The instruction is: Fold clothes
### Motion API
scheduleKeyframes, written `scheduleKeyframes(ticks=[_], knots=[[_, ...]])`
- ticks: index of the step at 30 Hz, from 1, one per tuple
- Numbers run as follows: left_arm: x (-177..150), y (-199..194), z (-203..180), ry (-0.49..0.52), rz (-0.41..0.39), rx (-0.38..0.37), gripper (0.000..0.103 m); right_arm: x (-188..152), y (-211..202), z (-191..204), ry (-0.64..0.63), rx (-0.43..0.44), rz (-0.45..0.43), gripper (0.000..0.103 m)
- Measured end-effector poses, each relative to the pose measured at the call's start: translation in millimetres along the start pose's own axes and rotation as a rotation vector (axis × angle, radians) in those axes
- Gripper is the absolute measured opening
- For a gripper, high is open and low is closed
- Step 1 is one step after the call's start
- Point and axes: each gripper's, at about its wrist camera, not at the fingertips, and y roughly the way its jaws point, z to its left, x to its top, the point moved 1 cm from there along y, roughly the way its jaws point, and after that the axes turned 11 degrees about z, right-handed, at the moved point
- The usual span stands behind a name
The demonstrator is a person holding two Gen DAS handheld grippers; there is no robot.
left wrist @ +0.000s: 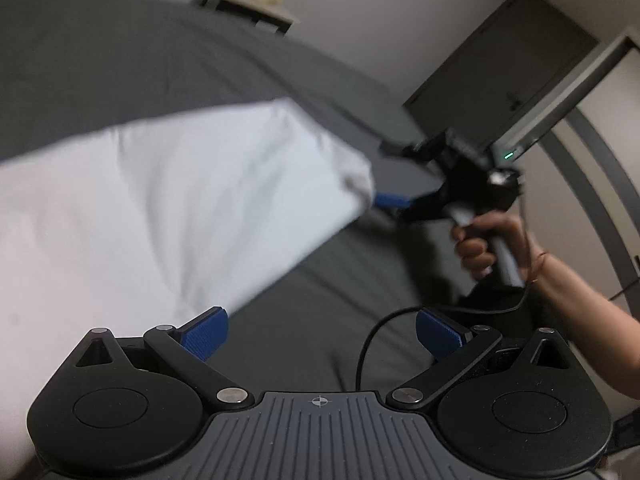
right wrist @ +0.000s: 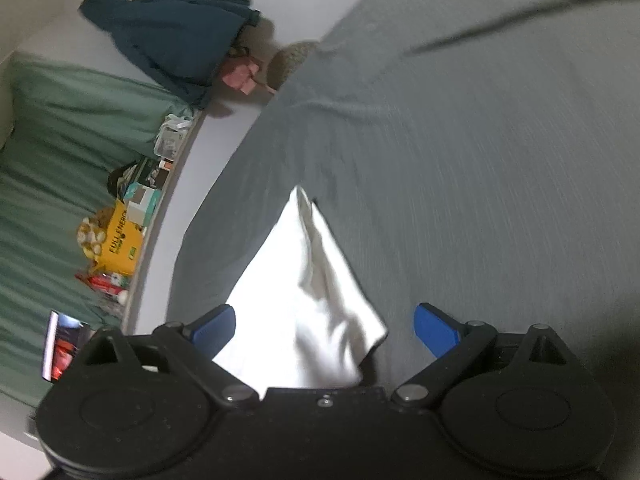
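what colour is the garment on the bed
White, plain with no pattern; the garment shows best in the left wrist view, on the grey sheet.

One white garment lay on one grey bed sheet. Two grippers were in play, left and right. One yellow box sat on the ledge, one dark cloth hung above.

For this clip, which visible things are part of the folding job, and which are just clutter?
Job:
- white garment
- grey bed sheet
- left tongs, open
- right tongs, open

Lying about:
- yellow box
- dark teal cloth
- green curtain
- door
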Motion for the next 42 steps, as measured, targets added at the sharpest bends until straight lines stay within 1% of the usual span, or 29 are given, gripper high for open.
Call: scheduleKeyframes(ticks=[3, 5, 7, 9, 11, 12, 13, 14, 16, 19, 22, 24, 25, 26, 27, 28, 30, 33, 34, 37, 39, 42], knots=[[-2, -32, 5, 0.033, -0.120, 0.095, 0.103, -1, 5, 4, -0.015, -0.027, 0.007, 0.098], [-4, -52, 16, -0.002, -0.188, 0.176, 0.103, 2, 11, 7, -0.064, -0.051, 0.000, 0.098], [-6, -66, 29, -0.068, -0.233, 0.260, 0.103, 7, 16, 12, -0.134, -0.080, -0.007, 0.097], [-8, -75, 40, -0.121, -0.255, 0.336, 0.103, 10, 22, 19, -0.212, -0.121, -0.002, 0.097], [-13, -79, 47, -0.135, -0.264, 0.376, 0.103, 9, 28, 28, -0.300, -0.165, 0.009, 0.098], [-16, -82, 51, -0.142, -0.268, 0.395, 0.103, 9, 31, 33, -0.343, -0.177, 0.023, 0.093], [-18, -82, 53, -0.143, -0.268, 0.408, 0.103, 9, 35, 37, -0.369, -0.178, 0.042, 0.078], [-21, -83, 55, -0.143, -0.268, 0.421, 0.103, 9, 39, 40, -0.385, -0.192, 0.053, 0.075], [-26, -83, 60, -0.151, -0.266, 0.431, 0.103, 8, 46, 45, -0.411, -0.215, 0.061, 0.075], [-35, -84, 66, -0.169, -0.260, 0.400, 0.103, 7, 52, 52, -0.447, -0.225, 0.069, 0.074], [-40, -89, 67, -0.161, -0.278, 0.383, 0.103, 4, 58, 59, -0.476, -0.256, 0.073, 0.064], [-41, -91, 68, -0.145, -0.294, 0.383, 0.103, 2, 59, 61, -0.468, -0.308, 0.054, 0.050], [-42, -95, 68, -0.148, -0.310, 0.390, 0.103, 3, 57, 61, -0.446, -0.332, 0.042, 0.035], [-42, -98, 69, -0.152, -0.325, 0.396, 0.103, 4, 54, 61, -0.416, -0.333, 0.034, 0.014], [-43, -100, 72, -0.166, -0.335, 0.398, 0.103, 6, 50, 61, -0.389, -0.312, 0.028, 0.011], [-43, -102, 76, -0.188, -0.342, 0.397, 0.103, 5, 47, 66, -0.385, -0.306, 0.014, 0.010], [-44, -104, 83, -0.231, -0.357, 0.396, 0.103, 1, 44, 83, -0.423, -0.298, -0.002, 0.009], [-46, -109, 88, -0.272, -0.384, 0.417, 0.103, -6, 41, 123, -0.466, -0.264, -0.023, 0.008], [-45, -111, 89, -0.278, -0.398, 0.422, 0.103, -13, 42, 142, -0.505, -0.253, -0.028, 0.008], [-44, -118, 91, -0.303, -0.452, 0.432, 0.103, -42, 58, 206, -0.695, -0.233, -0.022, 0.008], [-45, -128, 93, -0.329, -0.515, 0.427, 0.103, -70, 81, 246, -0.819, -0.209, 0.009, 0.008], [-49, -143, 95, -0.377, -0.625, 0.414, 0.103, -115, 123, 283, -0.943, -0.178, 0.067, 0.008]])
